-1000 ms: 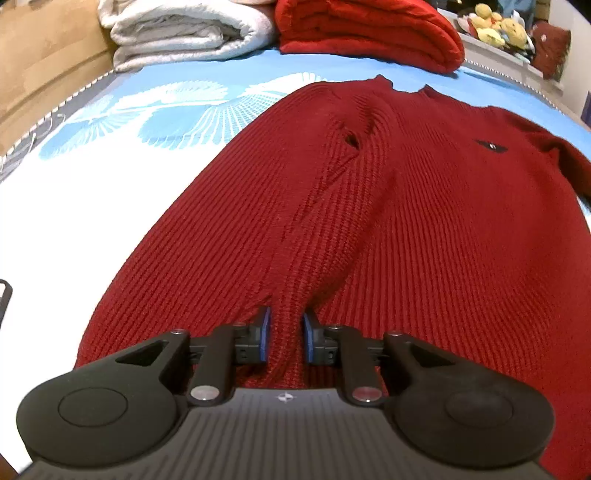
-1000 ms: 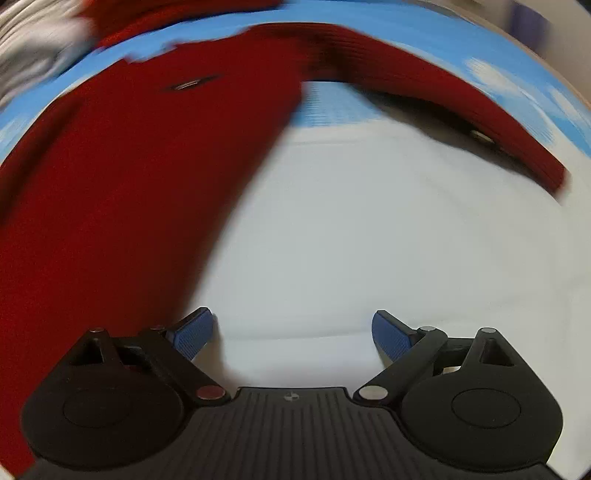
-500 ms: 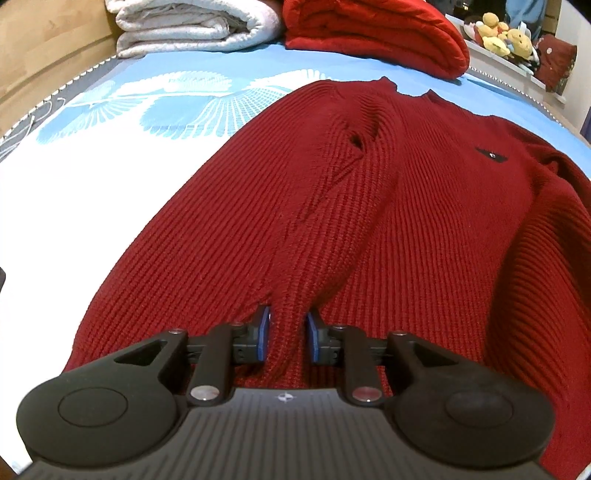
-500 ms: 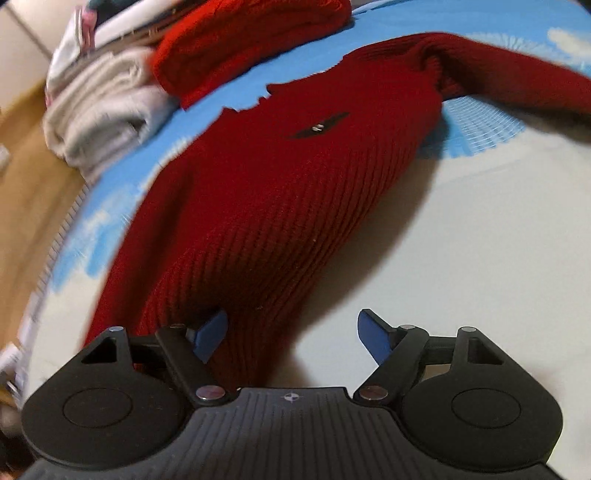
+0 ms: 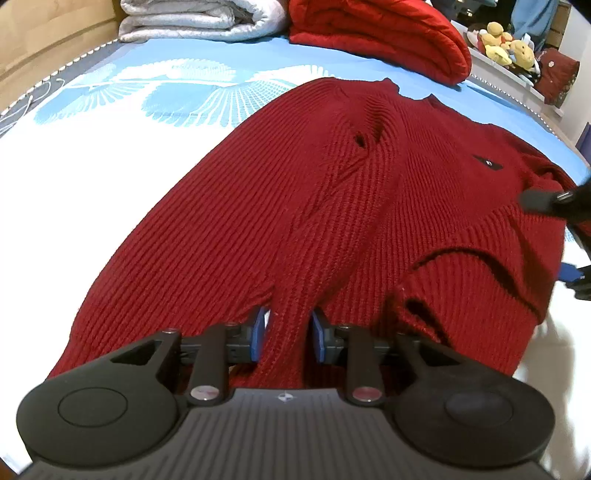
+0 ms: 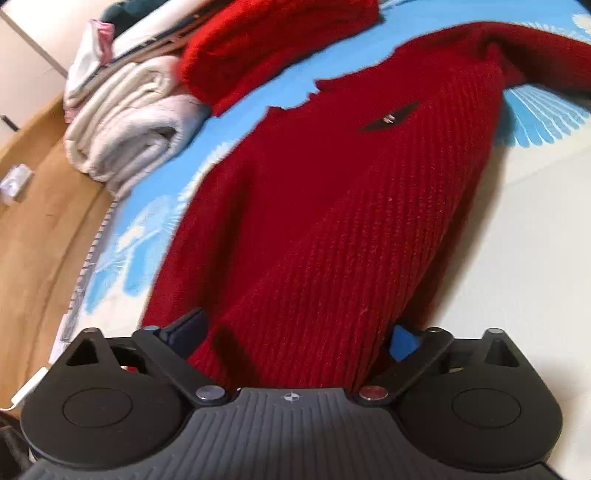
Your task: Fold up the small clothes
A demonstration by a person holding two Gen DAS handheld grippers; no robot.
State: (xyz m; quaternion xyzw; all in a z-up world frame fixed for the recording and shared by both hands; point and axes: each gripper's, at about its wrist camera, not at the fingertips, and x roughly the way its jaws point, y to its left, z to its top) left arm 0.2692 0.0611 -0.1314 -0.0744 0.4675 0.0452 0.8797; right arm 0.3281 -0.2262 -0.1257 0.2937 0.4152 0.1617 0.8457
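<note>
Red knit sweater on bed; small dark chest badge (writing unreadable). Left hand-held gripper easing open around fold; right hand-held gripper wide, straddling hem.

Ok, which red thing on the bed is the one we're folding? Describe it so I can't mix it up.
On the bed's blue and white sheet, look at the middle, in front of the stacked bedding at the far end. The sweater lies spread flat there. Unlike the folded red blanket behind it, it is ribbed knit with a small dark chest badge.
</note>
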